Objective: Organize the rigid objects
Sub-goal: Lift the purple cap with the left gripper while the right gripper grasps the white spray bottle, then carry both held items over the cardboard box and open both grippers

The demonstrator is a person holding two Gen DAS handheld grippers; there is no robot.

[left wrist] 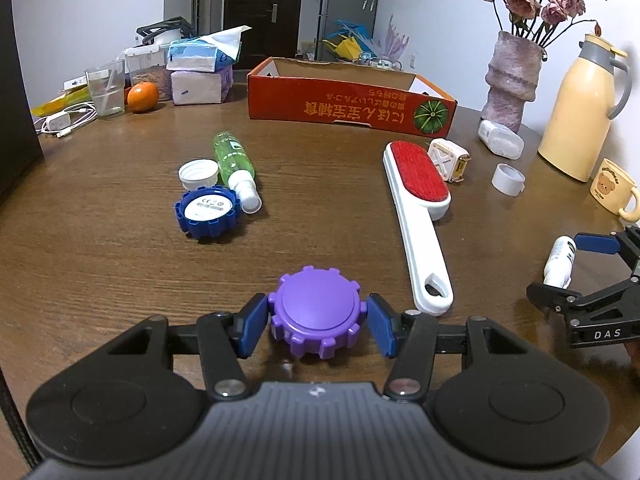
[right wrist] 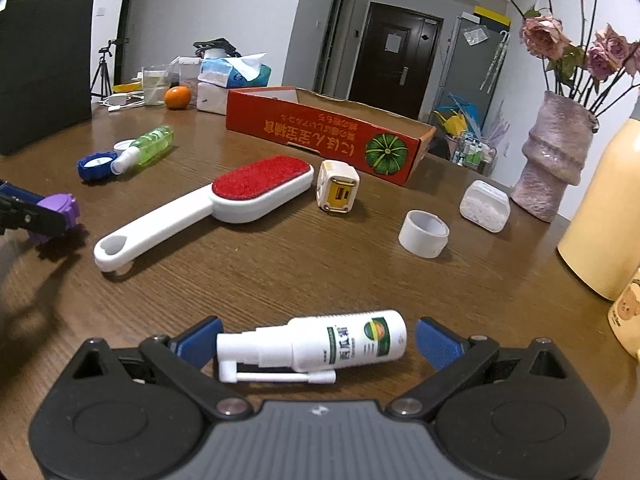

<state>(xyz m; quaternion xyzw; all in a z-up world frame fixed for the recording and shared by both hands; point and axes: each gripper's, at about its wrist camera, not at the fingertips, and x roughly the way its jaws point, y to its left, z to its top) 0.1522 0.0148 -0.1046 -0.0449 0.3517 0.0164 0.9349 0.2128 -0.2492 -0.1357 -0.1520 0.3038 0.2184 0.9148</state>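
Observation:
My left gripper (left wrist: 317, 322) is shut on a purple gear-shaped cap (left wrist: 316, 312), its blue pads touching both sides just above the brown table. My right gripper (right wrist: 316, 340) is open around a white spray bottle (right wrist: 316, 346) lying sideways on the table, with gaps on both sides. The right gripper also shows at the right edge of the left wrist view (left wrist: 576, 268). An open red cardboard box (left wrist: 352, 100) stands at the back. A white lint brush with a red pad (left wrist: 420, 216), a blue gear cap (left wrist: 208, 211) and a green spray bottle (left wrist: 236, 168) lie on the table.
A white cube adapter (right wrist: 338, 190), a white tape roll (right wrist: 424, 233) and a white pill container (right wrist: 485, 206) lie mid-right. A pink vase (right wrist: 554, 160), yellow thermos (left wrist: 580, 108) and bear mug (left wrist: 614, 192) stand right. Tissues, a glass and an orange (left wrist: 142, 97) are back left.

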